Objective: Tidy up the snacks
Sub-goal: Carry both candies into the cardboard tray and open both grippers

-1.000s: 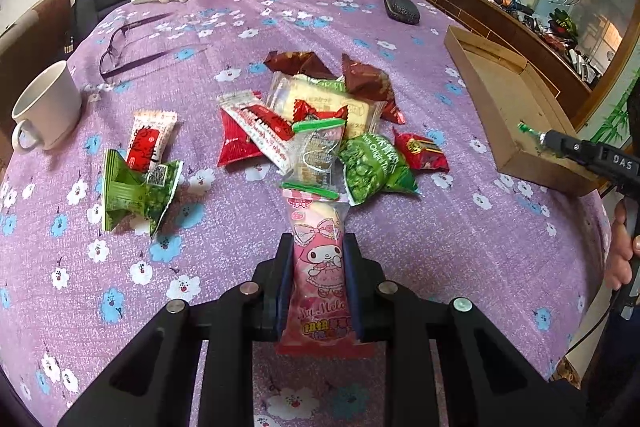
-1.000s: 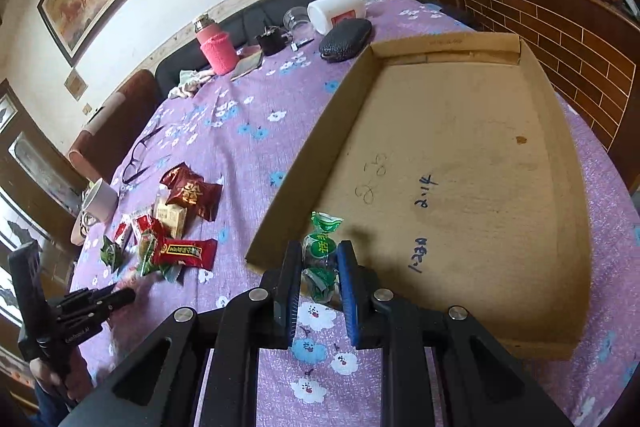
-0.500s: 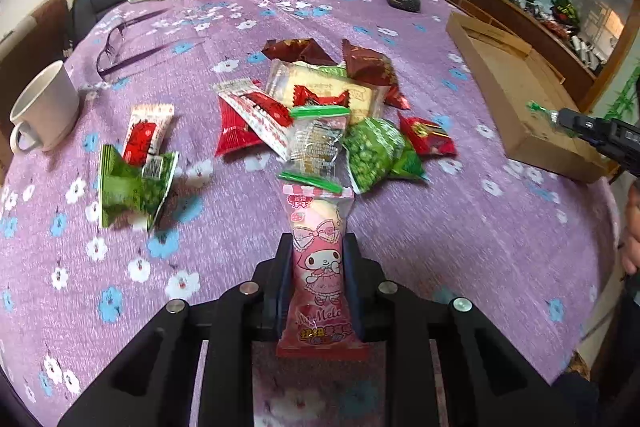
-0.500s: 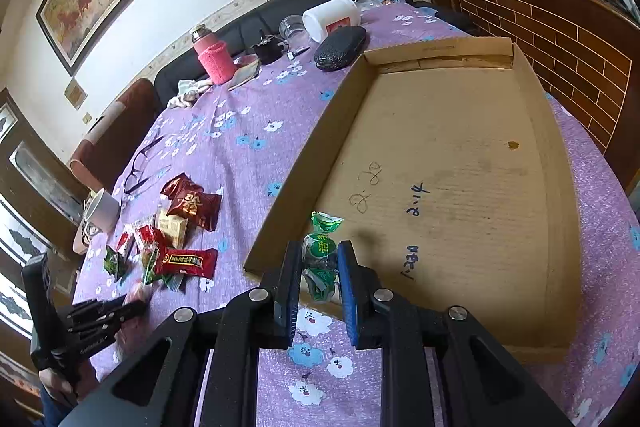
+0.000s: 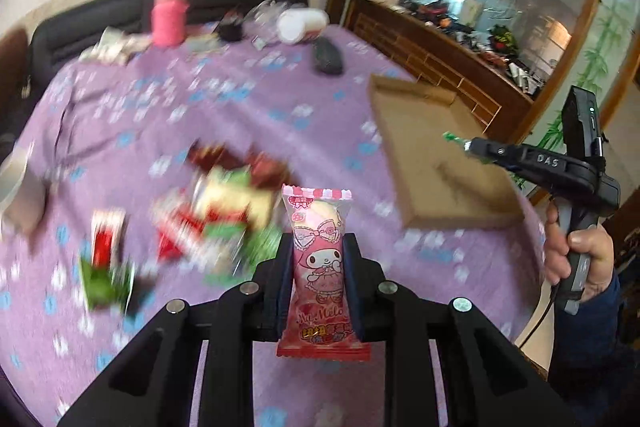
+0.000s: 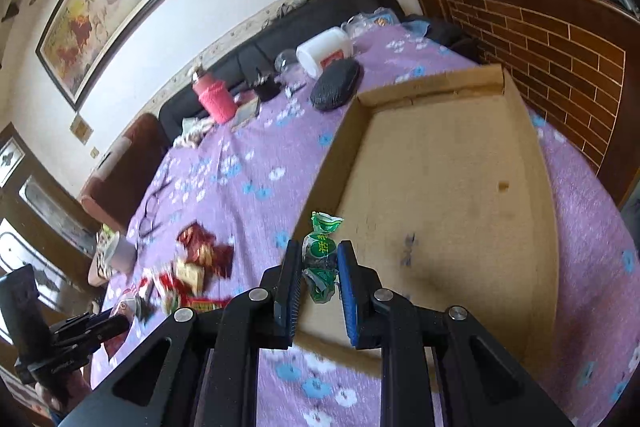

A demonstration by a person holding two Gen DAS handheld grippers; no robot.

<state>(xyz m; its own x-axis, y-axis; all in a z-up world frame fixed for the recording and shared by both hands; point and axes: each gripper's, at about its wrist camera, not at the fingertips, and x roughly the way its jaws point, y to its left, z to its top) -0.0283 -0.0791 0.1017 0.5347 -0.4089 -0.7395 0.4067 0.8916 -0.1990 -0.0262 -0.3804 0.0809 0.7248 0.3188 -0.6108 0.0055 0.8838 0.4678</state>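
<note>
My left gripper (image 5: 317,247) is shut on a pink snack packet (image 5: 319,259) with a cartoon rabbit, held upright above the purple flowered tablecloth. A blurred heap of snack packets (image 5: 224,211) lies beyond it, to the left. My right gripper (image 6: 318,255) is shut on a small green wrapped candy (image 6: 320,255), hanging over the near left corner of the shallow cardboard tray (image 6: 532,163). In the left wrist view the tray (image 5: 404,147) sits to the right, with the right gripper (image 5: 466,145) and its green candy (image 5: 452,138) above it. The heap (image 6: 192,267) also shows in the right wrist view.
At the table's far end stand a pink bottle (image 6: 214,99), a white jar on its side (image 6: 324,51) and a black case (image 6: 334,85). Glasses (image 6: 154,203) and a white mug (image 6: 120,251) are on the left. A brick-faced counter (image 6: 560,47) runs along the right.
Both grippers have risen with their snacks. The left one has lifted the pink packet off the table and swung right, toward the tray. The right one has come up over the tray's near edge.
</note>
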